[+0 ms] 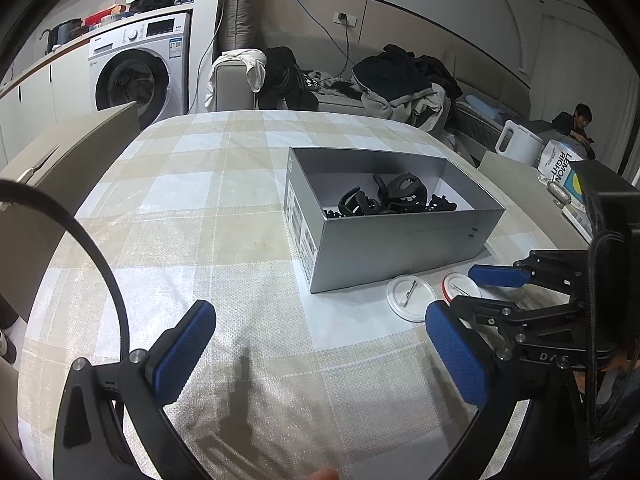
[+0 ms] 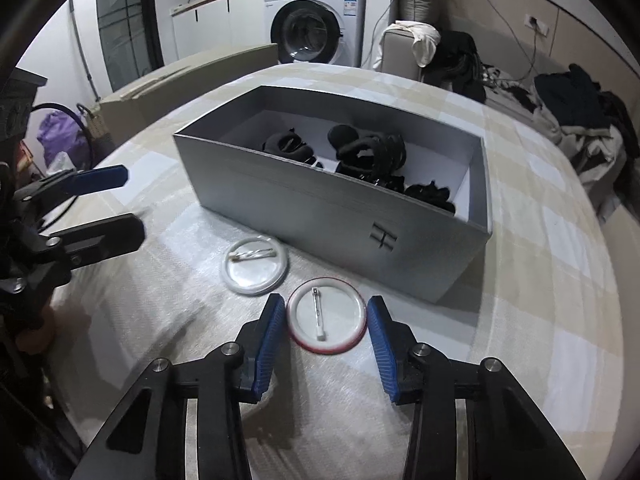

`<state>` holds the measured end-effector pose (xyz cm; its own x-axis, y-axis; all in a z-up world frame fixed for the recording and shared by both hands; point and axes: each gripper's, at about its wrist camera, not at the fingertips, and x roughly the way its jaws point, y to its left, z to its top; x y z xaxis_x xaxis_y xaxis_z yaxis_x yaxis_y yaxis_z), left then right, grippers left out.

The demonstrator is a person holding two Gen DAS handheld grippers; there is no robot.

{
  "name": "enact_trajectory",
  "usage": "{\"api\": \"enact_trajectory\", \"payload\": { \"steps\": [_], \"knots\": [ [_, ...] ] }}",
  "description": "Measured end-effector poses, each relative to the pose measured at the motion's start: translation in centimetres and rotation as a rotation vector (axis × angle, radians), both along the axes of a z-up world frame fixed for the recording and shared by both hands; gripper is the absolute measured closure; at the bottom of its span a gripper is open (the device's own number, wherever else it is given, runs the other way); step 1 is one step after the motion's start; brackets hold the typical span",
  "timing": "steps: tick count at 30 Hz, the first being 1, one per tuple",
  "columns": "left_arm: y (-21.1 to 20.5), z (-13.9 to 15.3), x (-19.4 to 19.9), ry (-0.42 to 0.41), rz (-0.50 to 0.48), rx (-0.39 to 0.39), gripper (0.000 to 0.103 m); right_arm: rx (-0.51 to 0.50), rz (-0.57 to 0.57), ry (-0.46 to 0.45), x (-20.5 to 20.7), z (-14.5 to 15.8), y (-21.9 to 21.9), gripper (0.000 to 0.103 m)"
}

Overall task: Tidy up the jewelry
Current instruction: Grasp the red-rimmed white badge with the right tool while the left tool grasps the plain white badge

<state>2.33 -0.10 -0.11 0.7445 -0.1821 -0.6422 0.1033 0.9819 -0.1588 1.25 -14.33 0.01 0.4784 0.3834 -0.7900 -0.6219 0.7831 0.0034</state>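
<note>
A grey open box (image 2: 304, 212) on the checked tablecloth holds several black hair clips (image 2: 360, 152). Two round pin badges lie face down in front of it: a red-rimmed one (image 2: 326, 316) and a white-rimmed one (image 2: 256, 266). My right gripper (image 2: 326, 326) is open, its blue pads on either side of the red-rimmed badge, close to its rim. My left gripper (image 1: 320, 344) is open and empty above bare cloth, left of the badges. In the left wrist view the box (image 1: 400, 252), the white badge (image 1: 410, 298) and the red-rimmed badge (image 1: 462, 286) show, with the right gripper (image 1: 472, 292) at the red one.
A beige chair back (image 1: 72, 148) stands at the table's left edge. A white kettle (image 1: 520, 146) and a carton (image 1: 560, 168) sit on a side surface at right. A washing machine (image 2: 316, 24) and a sofa with clothes (image 1: 400, 80) are behind.
</note>
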Motion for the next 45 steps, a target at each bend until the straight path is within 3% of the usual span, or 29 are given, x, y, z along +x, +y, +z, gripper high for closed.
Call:
{"api": "enact_trajectory", "payload": {
  "steps": [7, 12, 14, 16, 19, 23, 31, 32, 36, 40, 41, 42, 45],
  "knots": [
    [-1.3, -0.1, 0.1, 0.034, -0.058, 0.017, 0.001, 0.113, 0.016, -0.024, -1.9, 1.9, -1.7, 0.062],
    [-4.3, -0.3, 0.2, 0.047, -0.155, 0.122, 0.001, 0.203, 0.019, -0.012, -2.9, 2.5, -3.3, 0.062],
    [-4.8, -0.1, 0.4, 0.049, -0.179, 0.124, 0.007, 0.196, 0.017, -0.018, -3.0, 2.6, -3.3, 0.062],
    [-5.2, -0.1, 0.9, 0.068, -0.211, 0.118, 0.023, 0.203, 0.006, -0.016, -2.7, 2.7, -3.4, 0.062],
    [-5.5, -0.3, 1.3, 0.082, -0.233, 0.136, 0.035, 0.221, -0.019, -0.008, -2.2, 2.8, -4.0, 0.062],
    [-5.8, -0.6, 1.8, 0.106, -0.250, 0.121, 0.039, 0.240, -0.048, 0.006, -1.6, 2.8, -5.1, 0.062],
    [-7.0, -0.9, 3.0, 0.130, -0.234, 0.183, 0.040, 0.250, -0.069, -0.005, -1.5, 3.5, -5.8, 0.062],
    [-7.2, -1.0, 3.1, 0.138, -0.236, 0.189, 0.043, 0.248, -0.068, -0.007, -1.5, 3.4, -5.7, 0.062],
    [-7.2, -1.1, 2.8, 0.143, -0.251, 0.187, 0.067, 0.249, -0.065, -0.008, -1.6, 3.4, -5.9, 0.062],
    [-7.5, -0.9, 2.0, 0.130, -0.279, 0.182, 0.068, 0.248, -0.067, -0.004, -1.6, 3.4, -5.9, 0.062],
    [-7.4, -0.8, 1.8, 0.124, -0.280, 0.179, 0.070, 0.248, -0.066, -0.005, -1.6, 3.4, -5.9, 0.062],
    [-7.4, -0.7, 1.5, 0.116, -0.281, 0.175, 0.079, 0.249, -0.065, -0.006, -1.6, 3.5, -5.9, 0.062],
    [-7.3, -0.4, 0.8, 0.104, -0.279, 0.160, 0.081, 0.257, -0.066, -0.010, -1.8, 3.6, -6.0, 0.062]
  ]
}}
